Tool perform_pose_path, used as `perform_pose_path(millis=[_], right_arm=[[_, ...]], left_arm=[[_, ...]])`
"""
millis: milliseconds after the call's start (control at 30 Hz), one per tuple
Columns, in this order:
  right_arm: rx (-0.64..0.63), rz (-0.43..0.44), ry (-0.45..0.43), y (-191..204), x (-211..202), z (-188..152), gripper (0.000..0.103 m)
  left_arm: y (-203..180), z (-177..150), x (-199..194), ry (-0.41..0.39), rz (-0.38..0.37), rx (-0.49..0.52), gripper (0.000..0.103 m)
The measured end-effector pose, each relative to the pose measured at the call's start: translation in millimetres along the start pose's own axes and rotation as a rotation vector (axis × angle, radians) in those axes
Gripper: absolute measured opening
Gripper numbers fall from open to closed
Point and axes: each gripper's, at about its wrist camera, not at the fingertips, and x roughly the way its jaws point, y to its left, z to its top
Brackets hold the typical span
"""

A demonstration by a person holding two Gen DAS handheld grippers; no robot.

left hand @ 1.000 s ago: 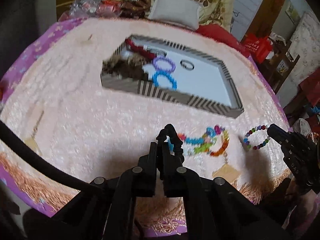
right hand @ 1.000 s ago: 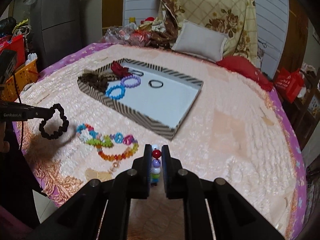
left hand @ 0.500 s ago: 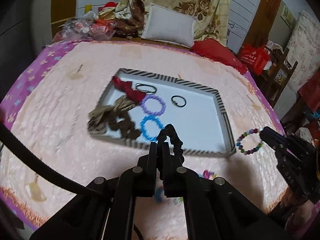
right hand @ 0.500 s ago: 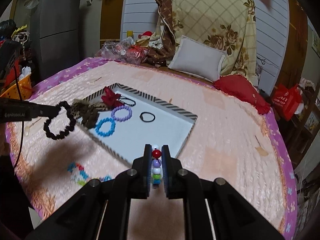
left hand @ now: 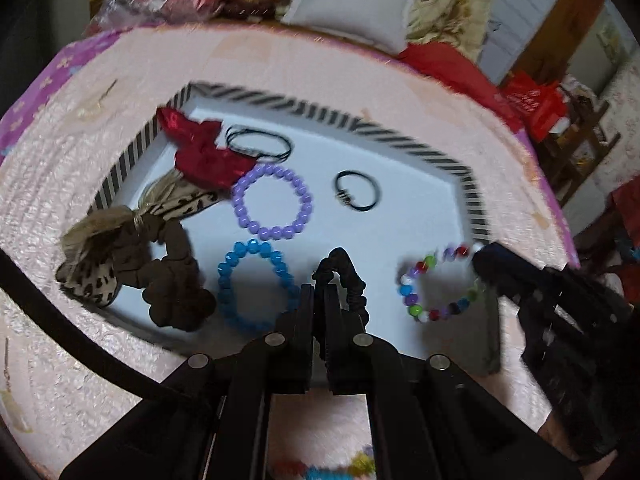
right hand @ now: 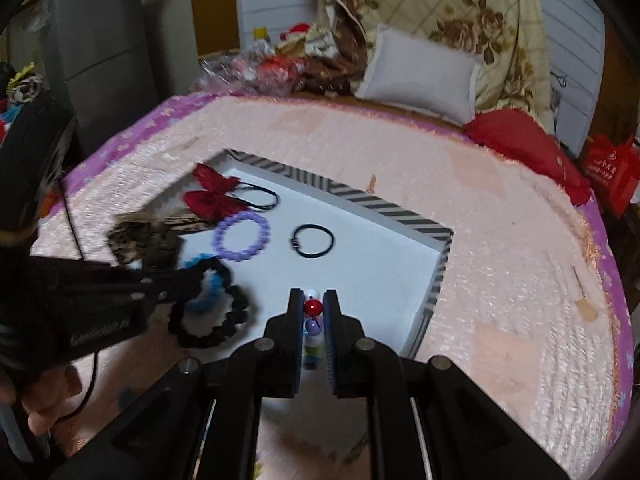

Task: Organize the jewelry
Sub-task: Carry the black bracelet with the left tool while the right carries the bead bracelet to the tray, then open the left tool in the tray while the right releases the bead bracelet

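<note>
A: The striped tray is already holding six pieces: two bows, two bead bracelets, two thin hair ties.

B: And the left gripper is pinching a soft black scrunchie over it, while the right gripper is clamping a light, slippery multicoloured bracelet by one bead.
</note>
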Motion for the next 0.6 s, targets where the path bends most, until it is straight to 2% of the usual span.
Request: perform_pose_path(millis=[133,233,367,533,600], right_arm=[[0.076,-0.016,0.072,-26,40,3,0.009],[0.102,-0.023,0.092,-35,58,4,0.009],[0.125,-0.049,0.086,-40,70,9,0.009],[0.161,-0.058,0.059,-46,70,14,0.01],[0.163,-0.047,0.062,-46,68,10,0.02]], left_arm=[[8,5,19,0.039,0.017,-0.029,0.001],[5,10,27,0.048,0.03,-0.03,0.001],[2,19,34,0.041,0.046,-0.043,0.001],[1,22,37,0.03,0.025,-0.061,0.003],[2,18,35,0.018,0.028,-0.048,0.009]])
